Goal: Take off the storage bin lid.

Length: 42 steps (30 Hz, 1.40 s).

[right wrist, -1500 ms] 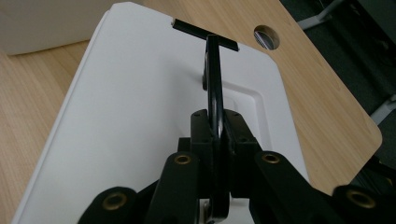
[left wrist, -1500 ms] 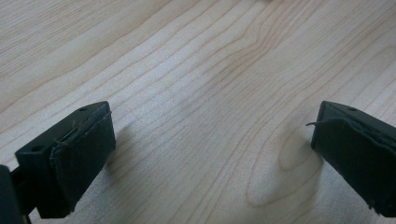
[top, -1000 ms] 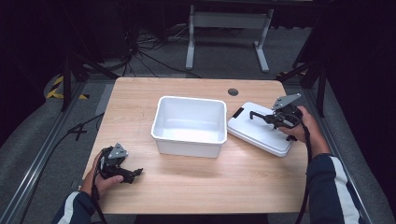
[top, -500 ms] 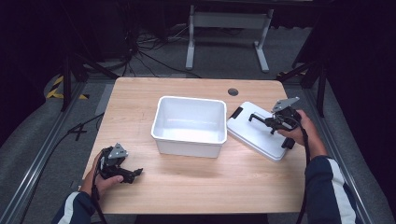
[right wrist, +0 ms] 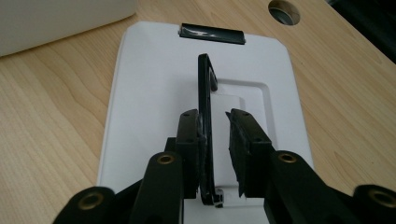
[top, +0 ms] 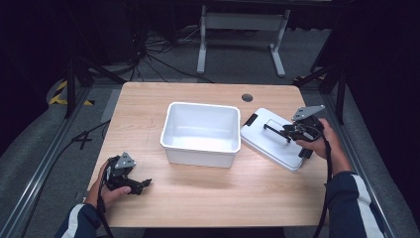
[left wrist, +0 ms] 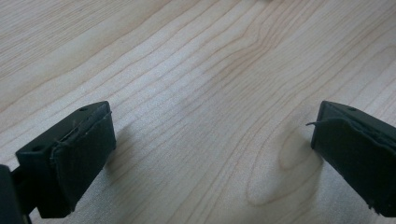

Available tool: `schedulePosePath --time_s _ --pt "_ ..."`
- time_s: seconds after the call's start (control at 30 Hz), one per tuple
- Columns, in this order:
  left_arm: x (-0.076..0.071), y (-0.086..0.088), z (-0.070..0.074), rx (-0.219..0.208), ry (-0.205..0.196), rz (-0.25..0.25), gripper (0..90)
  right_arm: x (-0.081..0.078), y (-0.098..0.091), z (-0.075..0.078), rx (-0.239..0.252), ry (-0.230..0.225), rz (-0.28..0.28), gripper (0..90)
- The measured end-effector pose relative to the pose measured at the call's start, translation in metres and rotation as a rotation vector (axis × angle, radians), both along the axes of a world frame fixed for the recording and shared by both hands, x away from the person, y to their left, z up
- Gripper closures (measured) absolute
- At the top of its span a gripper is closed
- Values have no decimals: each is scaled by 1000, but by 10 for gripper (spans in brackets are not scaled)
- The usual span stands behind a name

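The high view looks down over the table point(top: 208, 198); both gripper views sit close above it.

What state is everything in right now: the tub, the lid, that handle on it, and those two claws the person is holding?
White tub: open, empty, upright on the table.
White lid: off the tub, lying flat beside it on the table.
Black lid handle: raised on edge, between the right claw's jaws.
Right claw: jaws nearly closed around the handle, a small gap on one side.
Left claw: jaws wide open, nothing between them, over bare wood.
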<state>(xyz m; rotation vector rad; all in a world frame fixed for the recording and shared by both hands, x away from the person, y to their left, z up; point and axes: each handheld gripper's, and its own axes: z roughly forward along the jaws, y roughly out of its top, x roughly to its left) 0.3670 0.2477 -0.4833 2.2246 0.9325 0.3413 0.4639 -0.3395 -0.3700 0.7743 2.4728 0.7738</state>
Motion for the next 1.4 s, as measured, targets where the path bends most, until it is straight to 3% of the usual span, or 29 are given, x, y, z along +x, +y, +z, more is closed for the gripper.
schedulePosePath --time_s 0.5,0.7,1.2,1.4 --pt "0 0 0 0 1 0 2 -21 -5 14 51 -28 -21 626" --pt "0 0 0 -1 0 -1 2 -29 -5 21 49 -42 -42 576" --pt "0 0 0 1 1 -1 2 -52 -13 22 23 -61 -107 310" --pt "0 0 0 3 3 -2 2 -64 -17 19 26 -63 -98 298"
